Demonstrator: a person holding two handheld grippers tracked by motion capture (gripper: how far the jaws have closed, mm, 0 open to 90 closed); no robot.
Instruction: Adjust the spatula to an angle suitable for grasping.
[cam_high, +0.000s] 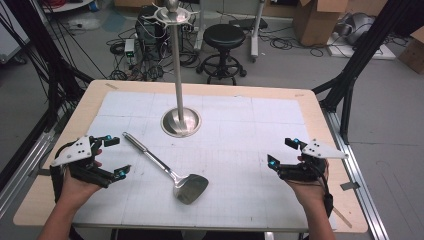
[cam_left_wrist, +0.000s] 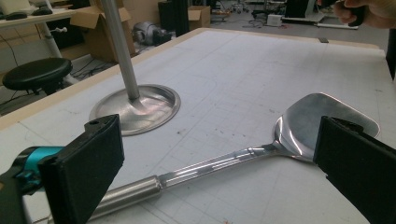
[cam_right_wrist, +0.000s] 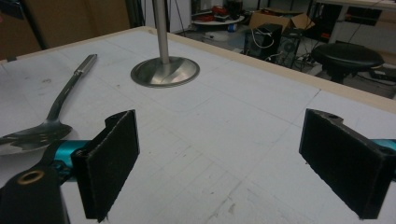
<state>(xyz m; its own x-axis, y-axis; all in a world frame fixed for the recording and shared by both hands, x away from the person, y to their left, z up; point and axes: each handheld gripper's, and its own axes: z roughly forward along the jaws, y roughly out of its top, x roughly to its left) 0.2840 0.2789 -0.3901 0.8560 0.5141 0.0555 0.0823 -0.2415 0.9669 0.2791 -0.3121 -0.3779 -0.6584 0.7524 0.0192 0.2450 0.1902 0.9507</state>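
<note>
A steel spatula (cam_high: 165, 166) lies flat on the white mat, handle toward the far left, blade toward me; it also appears as the spatula (cam_left_wrist: 224, 161) and spatula (cam_right_wrist: 44, 121) in the gripper views. A steel stand (cam_high: 181, 121) with a round base and tall pole rises at the mat's far centre, topped by a hook ring (cam_high: 172, 14). My left gripper (cam_high: 114, 156) is open just left of the spatula handle, nothing between its jaws. My right gripper (cam_high: 283, 152) is open at the mat's right side, well apart from the spatula.
The wooden table (cam_high: 320, 107) carries a white gridded mat (cam_high: 240, 130). Beyond the far edge stand a black stool (cam_high: 223, 42), cables, electronics and cardboard boxes (cam_high: 317, 20). Black frame legs (cam_high: 350, 75) flank the table at right and left.
</note>
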